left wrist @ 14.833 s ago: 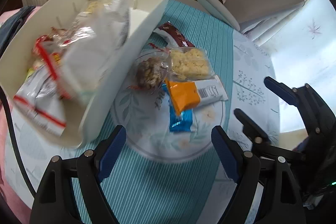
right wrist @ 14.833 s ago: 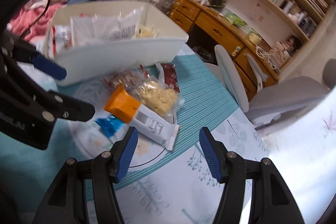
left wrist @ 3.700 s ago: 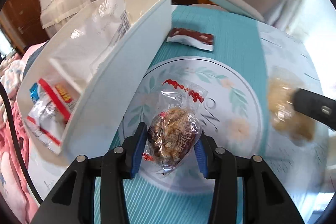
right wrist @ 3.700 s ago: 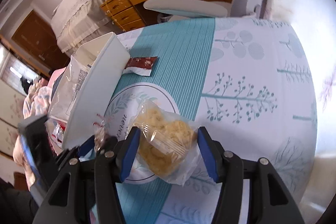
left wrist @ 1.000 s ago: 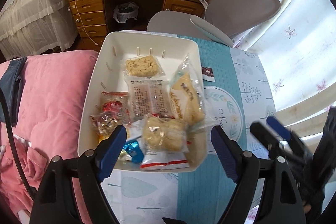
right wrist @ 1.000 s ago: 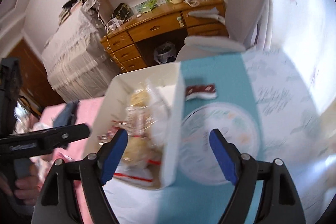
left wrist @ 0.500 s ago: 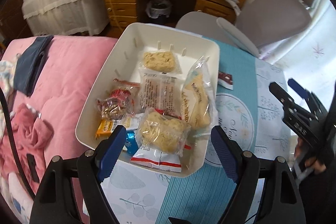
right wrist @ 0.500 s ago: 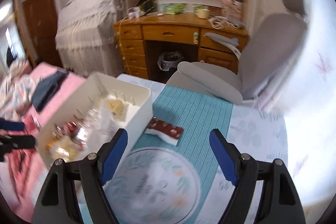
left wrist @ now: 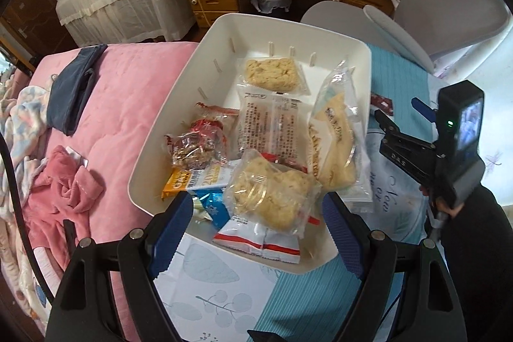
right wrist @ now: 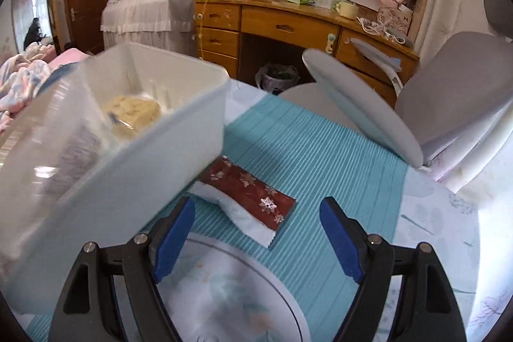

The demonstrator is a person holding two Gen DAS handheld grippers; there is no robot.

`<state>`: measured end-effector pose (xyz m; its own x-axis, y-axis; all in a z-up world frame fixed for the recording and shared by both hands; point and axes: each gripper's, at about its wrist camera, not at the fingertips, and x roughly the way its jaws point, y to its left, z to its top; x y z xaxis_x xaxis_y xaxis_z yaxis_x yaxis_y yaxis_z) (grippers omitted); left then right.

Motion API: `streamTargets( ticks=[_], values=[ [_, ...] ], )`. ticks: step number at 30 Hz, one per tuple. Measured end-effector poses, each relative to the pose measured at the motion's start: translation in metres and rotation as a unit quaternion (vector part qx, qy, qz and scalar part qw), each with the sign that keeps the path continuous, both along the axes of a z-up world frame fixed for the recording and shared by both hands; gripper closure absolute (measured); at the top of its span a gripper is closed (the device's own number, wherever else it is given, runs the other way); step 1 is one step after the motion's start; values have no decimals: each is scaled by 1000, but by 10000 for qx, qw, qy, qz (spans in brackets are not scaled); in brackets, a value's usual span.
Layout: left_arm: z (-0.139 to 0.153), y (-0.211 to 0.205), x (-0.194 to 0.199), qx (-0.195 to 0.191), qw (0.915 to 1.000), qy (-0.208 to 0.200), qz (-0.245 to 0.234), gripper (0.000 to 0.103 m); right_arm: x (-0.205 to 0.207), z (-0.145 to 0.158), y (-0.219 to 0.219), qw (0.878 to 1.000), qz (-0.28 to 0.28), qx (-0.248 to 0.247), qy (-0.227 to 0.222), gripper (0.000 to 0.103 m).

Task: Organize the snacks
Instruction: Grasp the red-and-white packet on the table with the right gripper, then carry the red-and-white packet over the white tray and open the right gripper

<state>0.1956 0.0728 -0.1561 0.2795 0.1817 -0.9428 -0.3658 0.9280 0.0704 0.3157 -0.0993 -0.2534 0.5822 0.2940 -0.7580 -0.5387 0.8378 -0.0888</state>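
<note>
A white bin (left wrist: 205, 60) on the table holds several snack packets, among them a yellow crispy cake in clear wrap (left wrist: 271, 196) and a dark nut cluster (left wrist: 195, 146). My left gripper (left wrist: 256, 229) is open and empty above the bin's near end. One dark red packet with snowflakes (right wrist: 253, 191) lies on the teal runner beside the bin (right wrist: 134, 165); it shows small in the left wrist view (left wrist: 381, 102). My right gripper (right wrist: 256, 233) is open and empty, low over the table just short of that packet, and shows in the left wrist view (left wrist: 404, 130).
A round placemat (right wrist: 243, 294) lies under my right gripper. A grey office chair (right wrist: 449, 98) stands at the table's far side before a wooden desk (right wrist: 288, 24). A pink bed (left wrist: 121, 104) lies left of the table.
My left gripper has come lower and closer over the bin. My right gripper has dropped toward the table and closed in on the red packet. Both stay open.
</note>
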Motion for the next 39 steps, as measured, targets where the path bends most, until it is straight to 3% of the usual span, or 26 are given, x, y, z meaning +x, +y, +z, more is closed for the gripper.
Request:
streamTargets(
  ticks=[6,14,18,23,27,39],
  values=[
    [-6,8,-1,143,9998,149,60,21,7,-32,9,9993,133,-260,237,22],
    [-10,6,-2,96,9997,212,-46,21,18,-32,5,9984,134,131,540,24],
    [-8,6,-3,43,9998,179,-62,21,26,-27,5,9983,9,98,575,51],
    [3,7,-6,30,10000,53,8,21,33,-29,8,9977,-22,23,682,57],
    [12,9,-6,41,10000,-15,88,21,33,-25,10,9964,-23,153,833,81],
    [25,9,-16,-86,9994,-200,263,21,36,-20,4,9887,-329,267,1435,92]
  ],
)
